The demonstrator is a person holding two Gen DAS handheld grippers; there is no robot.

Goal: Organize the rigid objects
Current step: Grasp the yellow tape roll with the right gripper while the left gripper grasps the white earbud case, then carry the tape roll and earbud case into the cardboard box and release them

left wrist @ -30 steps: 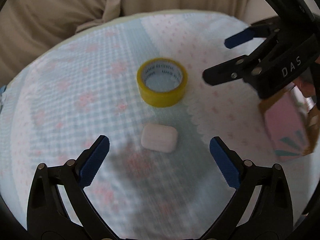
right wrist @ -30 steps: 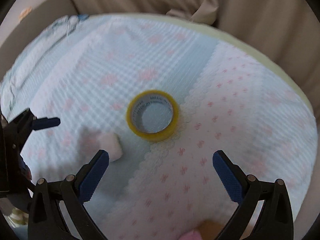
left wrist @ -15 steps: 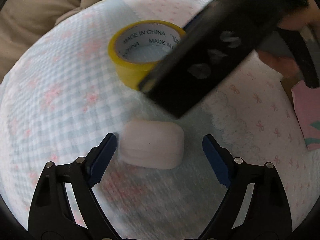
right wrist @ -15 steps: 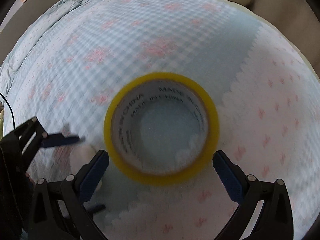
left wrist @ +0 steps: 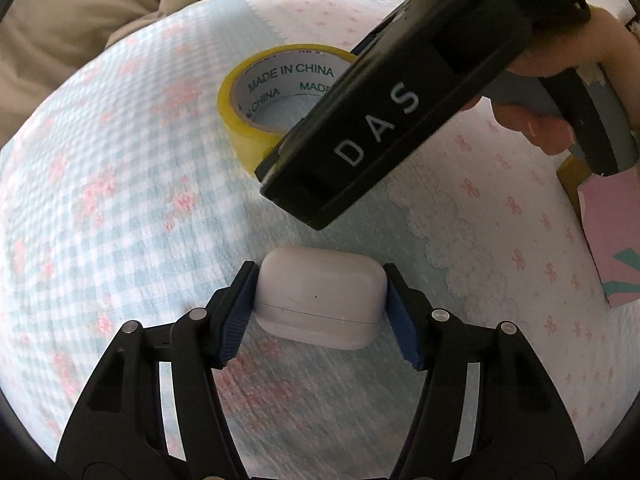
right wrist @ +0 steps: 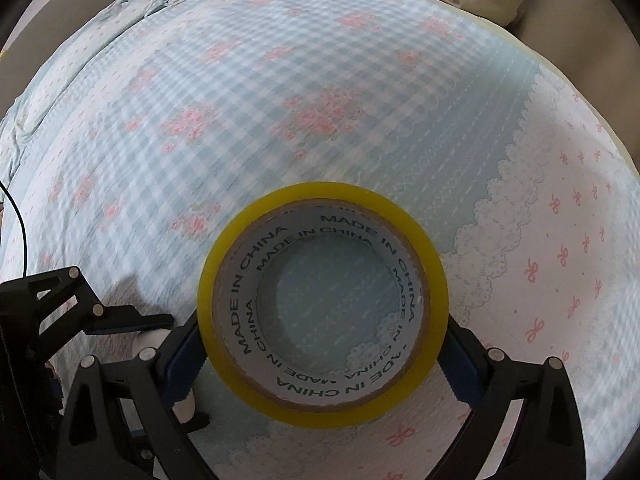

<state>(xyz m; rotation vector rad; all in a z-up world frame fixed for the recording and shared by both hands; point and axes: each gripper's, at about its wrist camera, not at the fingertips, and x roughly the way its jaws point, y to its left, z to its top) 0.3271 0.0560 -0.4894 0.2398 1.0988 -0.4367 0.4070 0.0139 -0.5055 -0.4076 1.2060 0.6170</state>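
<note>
Left wrist alone shows left tongs (left wrist: 320,304) closing on earbud case (left wrist: 320,296); right tongs (right wrist: 322,332) closing around tape roll (right wrist: 424,264).

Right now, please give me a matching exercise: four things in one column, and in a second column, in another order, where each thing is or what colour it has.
Things:
1. earbud case
2. tape roll
3. pink box
4. bedcover

Descriptions:
A. yellow ring printed MADE IN CHINA, between the right tongs
B. blue check with pink flowers, under everything
C. white, between the pads of the closing left tongs
D. at the right edge of the left wrist view, cut off

Pairs: 1-C, 2-A, 3-D, 4-B
</note>
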